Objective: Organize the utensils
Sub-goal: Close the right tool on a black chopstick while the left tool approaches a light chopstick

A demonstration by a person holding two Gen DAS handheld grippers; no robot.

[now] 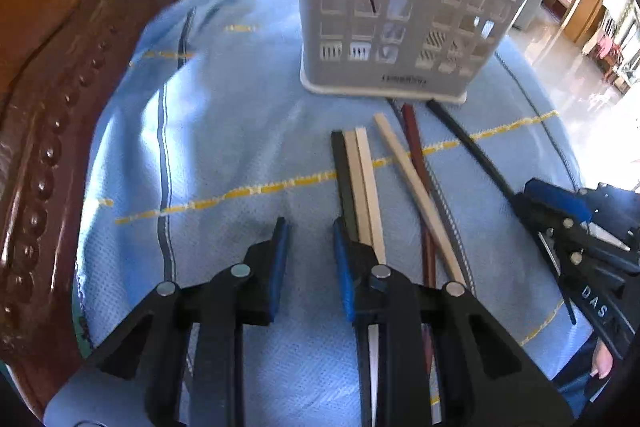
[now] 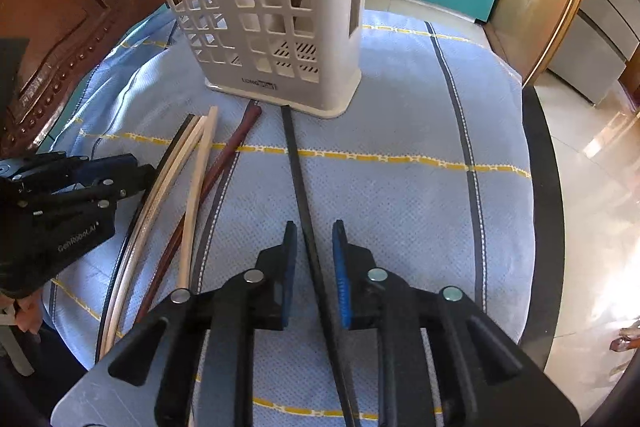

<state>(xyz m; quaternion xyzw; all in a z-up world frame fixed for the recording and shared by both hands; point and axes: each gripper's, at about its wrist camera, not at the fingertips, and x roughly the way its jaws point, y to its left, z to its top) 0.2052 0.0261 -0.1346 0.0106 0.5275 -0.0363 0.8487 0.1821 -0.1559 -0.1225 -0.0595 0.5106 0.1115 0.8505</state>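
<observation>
black chopstick [image 2: 298, 179] lies on the cloth-covered worktop [image 2: 400, 115] between the right gripper [image 2: 315, 247]'s narrowly parted jaws, unclamped, its tip at the utensil holder [image 2: 264, 7]; closing off-centre risks it rolling away, while the left gripper [image 1: 310, 239]'s jaws, slightly open, hold nothing.

The near ends of the pale chopsticks [image 1: 370, 187] vanish under the left tongs [image 1: 310, 239]. The black chopstick [image 2: 298, 179] runs off the bottom edge beneath the right tongs [image 2: 316, 239]. The basket [image 2: 276, 11] top is cropped, its contents and base lettering unreadable.
</observation>
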